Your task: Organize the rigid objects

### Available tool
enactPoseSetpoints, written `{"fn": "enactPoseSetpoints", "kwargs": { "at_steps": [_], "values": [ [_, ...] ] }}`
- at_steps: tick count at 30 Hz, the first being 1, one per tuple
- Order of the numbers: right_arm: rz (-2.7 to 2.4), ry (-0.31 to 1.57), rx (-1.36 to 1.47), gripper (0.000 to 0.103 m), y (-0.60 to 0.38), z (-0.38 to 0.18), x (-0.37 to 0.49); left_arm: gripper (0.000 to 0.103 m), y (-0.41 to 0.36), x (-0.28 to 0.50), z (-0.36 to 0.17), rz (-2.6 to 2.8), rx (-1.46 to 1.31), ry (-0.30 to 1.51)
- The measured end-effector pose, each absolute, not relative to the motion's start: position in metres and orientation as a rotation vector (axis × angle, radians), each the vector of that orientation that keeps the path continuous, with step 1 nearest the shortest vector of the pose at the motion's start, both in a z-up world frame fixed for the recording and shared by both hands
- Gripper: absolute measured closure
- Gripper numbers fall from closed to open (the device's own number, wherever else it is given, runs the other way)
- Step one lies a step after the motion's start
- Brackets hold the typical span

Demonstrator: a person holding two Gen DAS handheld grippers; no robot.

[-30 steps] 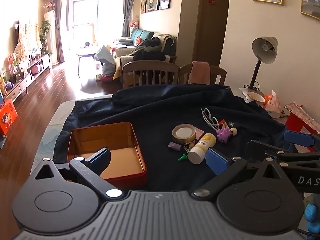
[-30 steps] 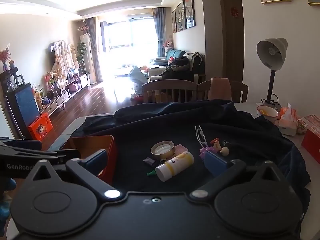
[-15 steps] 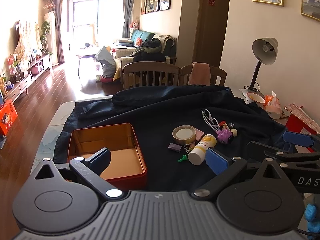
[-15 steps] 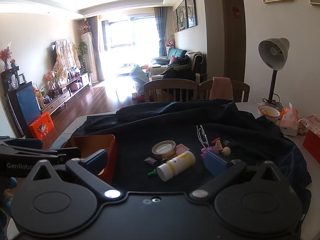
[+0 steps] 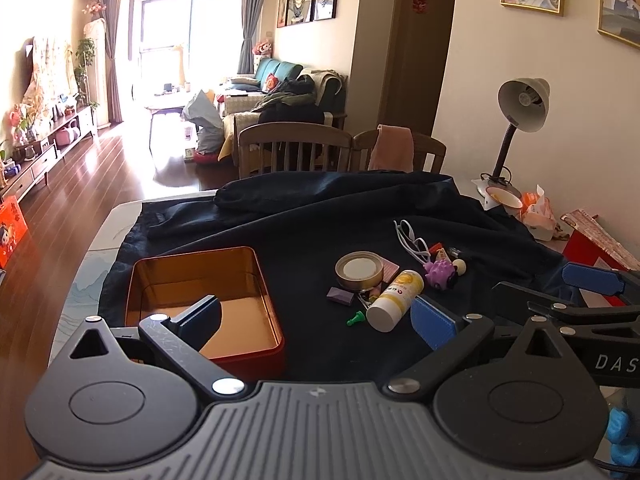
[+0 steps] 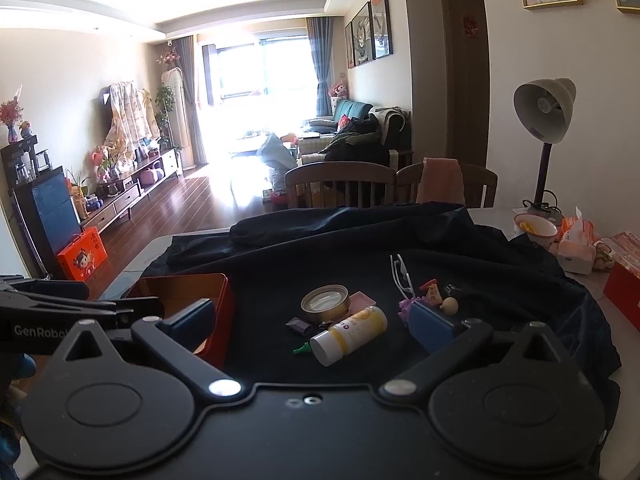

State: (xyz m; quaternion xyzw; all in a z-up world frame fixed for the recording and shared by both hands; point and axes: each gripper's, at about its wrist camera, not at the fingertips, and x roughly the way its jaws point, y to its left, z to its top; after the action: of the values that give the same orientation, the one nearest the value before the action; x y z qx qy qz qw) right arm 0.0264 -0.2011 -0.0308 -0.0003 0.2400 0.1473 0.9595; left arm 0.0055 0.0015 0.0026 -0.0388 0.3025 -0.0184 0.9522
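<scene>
Left wrist view, change since the half-second before: slight. Left claw (image 5: 316, 316) holds nearly the same station, fingers wide apart and empty, hovering near the tin and the pile; the whole scene sits a shade lower in frame. Right claw (image 6: 316, 320), likewise spread and empty, has crept a little toward the clutter. Judgement: approach only, nothing sorted yet.

Container, one: red tin (image 5: 202, 300), open, gold-lined, on the dark cloth (image 5: 304, 220) covering the worktop (image 5: 116, 220), left of the pile and apart from it. Contents: none visible; the left finger hides part of its floor.

Loose items, clustered on the cloth right of the tin:
- white bottle (image 5: 394, 296) with yellow label, on its side
- tape roll (image 5: 359, 270), flat
- pink card (image 5: 389, 270) touching the roll
- purple wrapper (image 5: 340, 295)
- green pawn-shaped piece (image 5: 355, 319), just beside the bottle's cap
- purple spiky toy (image 5: 439, 275)
- white glasses (image 5: 410, 236)
- small beige ball (image 5: 459, 266)

Likely first candidate, by nearness to the right claw: the bottle.
</scene>
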Motion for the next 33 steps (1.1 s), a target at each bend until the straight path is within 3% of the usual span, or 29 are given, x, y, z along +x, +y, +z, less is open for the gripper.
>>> {"fn": "enactPoseSetpoints", "kwargs": {
  "at_steps": [15,33],
  "values": [
    [0.314,0.505,-0.001,0.0,-0.212,-0.033,0.04,0.001,-0.008,0.021,-0.005,-0.035,-0.132,0.649],
    [0.345,0.588,-0.052,0.002,-0.278,-0.065,0.12,0.001,-0.058,0.084,-0.039,-0.01,-0.078,0.716]
  ]
}}
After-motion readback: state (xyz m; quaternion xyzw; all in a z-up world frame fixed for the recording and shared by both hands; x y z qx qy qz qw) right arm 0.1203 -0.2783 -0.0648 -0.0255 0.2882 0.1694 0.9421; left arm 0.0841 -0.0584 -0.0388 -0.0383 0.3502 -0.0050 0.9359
